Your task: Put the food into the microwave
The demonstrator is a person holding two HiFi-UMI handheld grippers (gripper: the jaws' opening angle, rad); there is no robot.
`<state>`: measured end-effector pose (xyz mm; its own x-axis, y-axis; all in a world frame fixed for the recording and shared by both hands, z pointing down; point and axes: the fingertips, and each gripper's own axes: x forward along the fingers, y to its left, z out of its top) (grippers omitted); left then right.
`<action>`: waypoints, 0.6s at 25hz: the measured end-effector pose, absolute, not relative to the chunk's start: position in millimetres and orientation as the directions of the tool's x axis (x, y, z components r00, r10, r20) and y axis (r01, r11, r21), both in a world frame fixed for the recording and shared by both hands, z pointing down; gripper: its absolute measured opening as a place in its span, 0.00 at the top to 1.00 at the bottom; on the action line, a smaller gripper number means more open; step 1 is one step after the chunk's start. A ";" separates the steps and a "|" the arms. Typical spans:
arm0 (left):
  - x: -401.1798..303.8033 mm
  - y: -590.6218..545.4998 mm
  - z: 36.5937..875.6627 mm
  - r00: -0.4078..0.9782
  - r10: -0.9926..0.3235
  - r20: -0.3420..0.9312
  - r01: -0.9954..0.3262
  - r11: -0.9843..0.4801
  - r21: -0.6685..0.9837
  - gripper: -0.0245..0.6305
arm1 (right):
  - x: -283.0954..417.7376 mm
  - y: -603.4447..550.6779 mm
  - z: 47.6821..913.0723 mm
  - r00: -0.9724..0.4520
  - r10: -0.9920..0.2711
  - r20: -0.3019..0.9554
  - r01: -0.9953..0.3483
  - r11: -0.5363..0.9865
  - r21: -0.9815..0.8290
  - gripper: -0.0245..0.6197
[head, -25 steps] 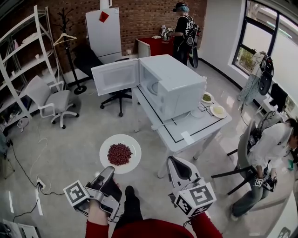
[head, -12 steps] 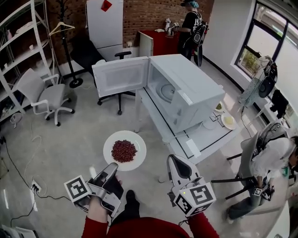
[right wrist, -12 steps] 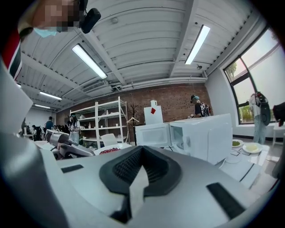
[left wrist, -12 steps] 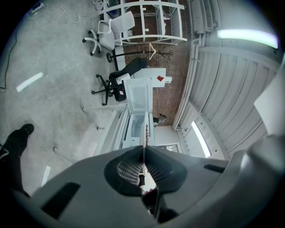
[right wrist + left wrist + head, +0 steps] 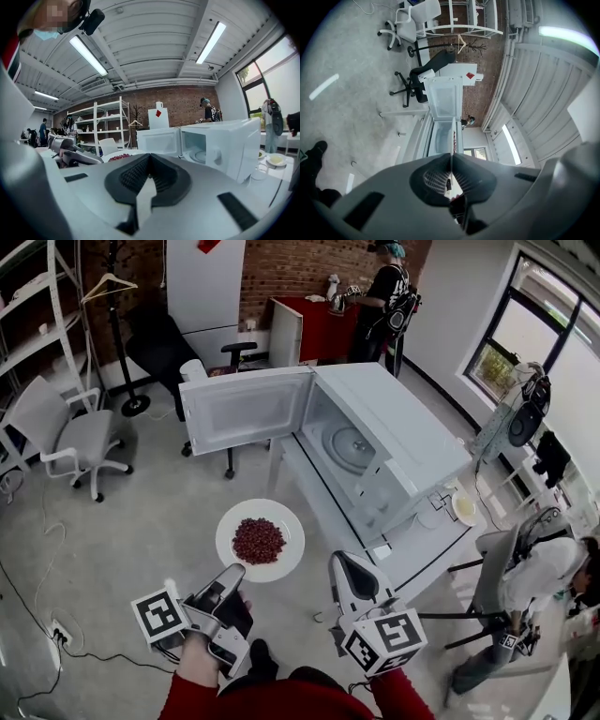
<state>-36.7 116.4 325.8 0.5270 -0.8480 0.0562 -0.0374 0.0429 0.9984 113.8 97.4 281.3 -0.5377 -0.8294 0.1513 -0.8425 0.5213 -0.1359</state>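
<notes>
Now nearer the open microwave (image 5: 375,442), left claw (image 5: 234,571) grips the plate (image 5: 232,529) (right claw (image 5: 344,562) closed).

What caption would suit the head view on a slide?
Left hand-held gripper holds a plate of red food before the open microwave; right hand-held gripper empty.

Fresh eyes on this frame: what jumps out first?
The white plate with a pile of red food, pinched at its near rim by the left hand-held gripper, low in the head view's middle. Just beyond it, the white microwave on the table stands with its door swung wide open.
</notes>
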 end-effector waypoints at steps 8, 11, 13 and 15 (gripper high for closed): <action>-38.9 66.8 324.0 0.552 -0.833 0.037 -0.015 0.035 0.999 0.93 | 104.1 63.5 290.0 -0.519 -0.832 0.195 -0.855 0.506 -0.119 0.94; -38.2 47.4 326.8 0.554 -0.832 0.039 -0.014 0.037 0.999 0.93 | 104.9 45.7 292.9 -0.517 -0.832 0.201 -0.856 0.503 -0.117 0.94; -36.5 34.9 328.9 0.557 -0.829 0.041 -0.011 0.042 0.999 0.93 | 105.8 32.5 295.5 -0.511 -0.835 0.205 -0.859 0.497 -0.121 0.94; -34.0 21.3 330.8 0.562 -0.826 0.043 -0.008 0.047 0.999 0.93 | 106.4 18.6 297.5 -0.505 -0.837 0.210 -0.863 0.489 -0.125 0.94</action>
